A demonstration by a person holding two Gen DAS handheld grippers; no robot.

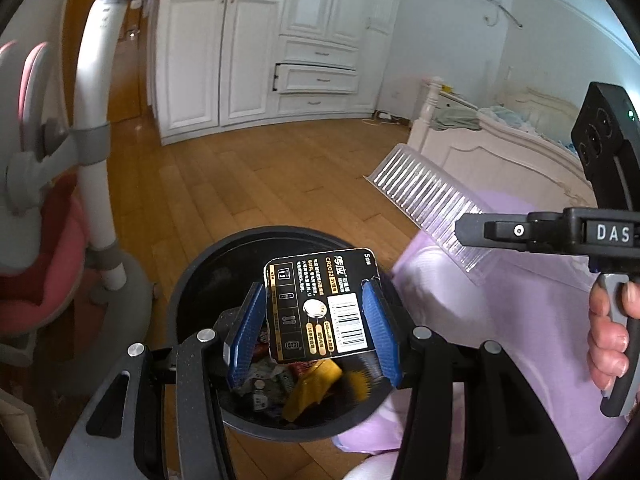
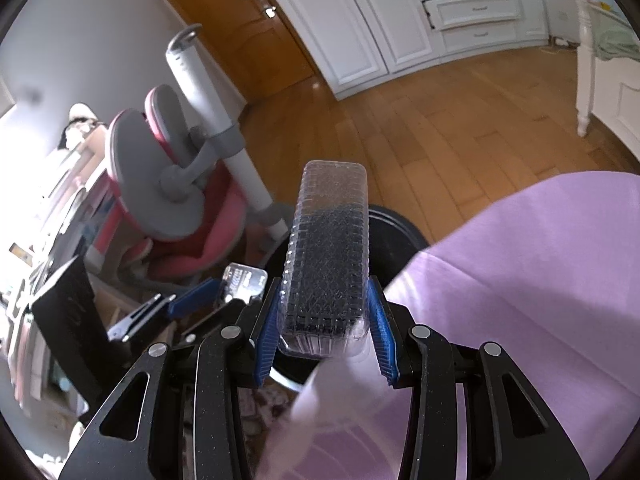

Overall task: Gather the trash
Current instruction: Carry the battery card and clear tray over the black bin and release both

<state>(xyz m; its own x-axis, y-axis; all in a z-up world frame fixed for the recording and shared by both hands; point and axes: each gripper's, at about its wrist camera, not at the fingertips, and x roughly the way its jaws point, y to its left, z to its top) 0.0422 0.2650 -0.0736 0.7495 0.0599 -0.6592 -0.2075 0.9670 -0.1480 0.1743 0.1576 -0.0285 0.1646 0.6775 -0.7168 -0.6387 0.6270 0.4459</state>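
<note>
Left gripper (image 1: 314, 330) — blue pads clamped on a black battery card (image 1: 320, 306), held over the open black trash bin (image 1: 200, 264); bin contents partly hidden, indistinct wrappers. Right gripper (image 2: 324, 332) — closed narrow on a clear ribbed plastic tray (image 2: 326, 256), beside purple bedding (image 2: 520, 260); bin mostly hidden behind the tray.

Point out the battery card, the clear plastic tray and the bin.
battery card (image 1: 320, 304), left wrist view, printed face.
clear plastic tray (image 2: 326, 256), right wrist view, ribbed top.
bin (image 1: 192, 280), left wrist view, left rim.
</note>
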